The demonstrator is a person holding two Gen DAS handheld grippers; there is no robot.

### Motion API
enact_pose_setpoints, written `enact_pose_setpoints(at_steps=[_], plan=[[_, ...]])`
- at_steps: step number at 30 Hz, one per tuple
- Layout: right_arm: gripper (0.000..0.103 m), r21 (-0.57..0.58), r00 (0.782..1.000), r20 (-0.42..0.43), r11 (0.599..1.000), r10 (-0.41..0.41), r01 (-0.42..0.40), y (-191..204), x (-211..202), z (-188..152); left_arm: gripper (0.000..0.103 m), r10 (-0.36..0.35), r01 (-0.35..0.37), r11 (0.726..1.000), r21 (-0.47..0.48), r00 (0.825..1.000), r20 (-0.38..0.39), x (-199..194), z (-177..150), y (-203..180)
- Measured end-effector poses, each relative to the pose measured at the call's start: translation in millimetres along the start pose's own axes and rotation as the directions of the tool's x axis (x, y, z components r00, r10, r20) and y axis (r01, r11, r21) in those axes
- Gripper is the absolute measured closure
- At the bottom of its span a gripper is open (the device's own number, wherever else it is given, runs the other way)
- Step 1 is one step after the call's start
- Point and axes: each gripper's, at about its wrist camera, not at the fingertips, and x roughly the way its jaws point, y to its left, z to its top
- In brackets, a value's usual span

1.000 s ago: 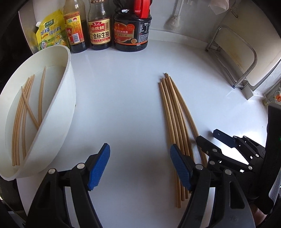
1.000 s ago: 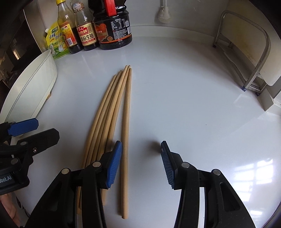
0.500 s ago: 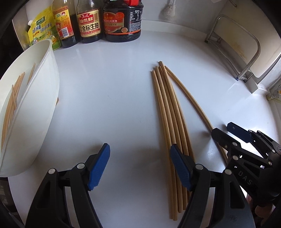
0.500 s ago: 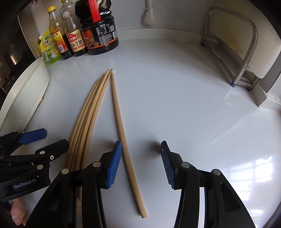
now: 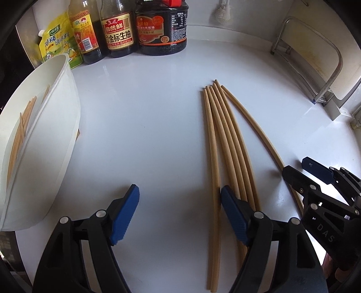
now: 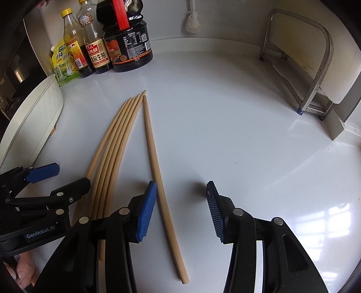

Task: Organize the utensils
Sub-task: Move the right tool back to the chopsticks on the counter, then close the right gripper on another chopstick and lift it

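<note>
Several wooden chopsticks (image 5: 225,139) lie bundled on the white counter, also in the right wrist view (image 6: 115,139). One single chopstick (image 6: 153,153) lies apart on their right (image 5: 255,128). My right gripper (image 6: 180,198) is open and straddles that chopstick without its pads touching it; the left wrist view shows it too (image 5: 294,165). My left gripper (image 5: 179,198) hovers left of the bundle with its jaws opening. The leftmost chopstick shows just inside its right pad, untouched. It appears at lower left in the right wrist view (image 6: 72,174). A white container (image 5: 56,135) on the left holds more chopsticks (image 5: 22,126).
Sauce bottles (image 5: 117,29), a dark jug (image 5: 161,29) and a yellow pouch (image 5: 56,45) line the back edge. A metal rack (image 5: 315,67) stands at the right. A white brush (image 5: 222,13) hangs on the back wall. A hand (image 6: 24,270) holds the left gripper.
The single chopstick has swung away from the bundle at its near end. My left gripper has sunk a little toward the counter, and the white container has slid toward the view's left edge.
</note>
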Motion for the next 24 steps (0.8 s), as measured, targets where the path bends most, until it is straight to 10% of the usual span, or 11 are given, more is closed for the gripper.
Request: enact_pose_setpoints(at_steps=[10, 17, 24], plan=[[0.059, -0.089, 1.0, 0.007, 0.996, -0.017, 0.017, 9.5, 10.7, 16.1, 0.034, 0.019, -0.019, 1.0, -0.008, 1.0, 0.015, 6.7, 14.0, 3.4], [0.067, -0.145, 1.0, -0.006, 0.989, 0.014, -0.015, 19.1, 14.8, 24.4, 0.082, -0.006, 0.006, 1.0, 0.011, 1.0, 0.026, 3.2, 19.9, 0.7], [0.096, -0.177, 1.0, -0.016, 0.984, 0.011, -0.013, 30.5, 14.3, 24.7, 0.096, -0.05, 0.05, 0.999, -0.008, 0.999, 0.001, 3.1, 19.0, 5.8]])
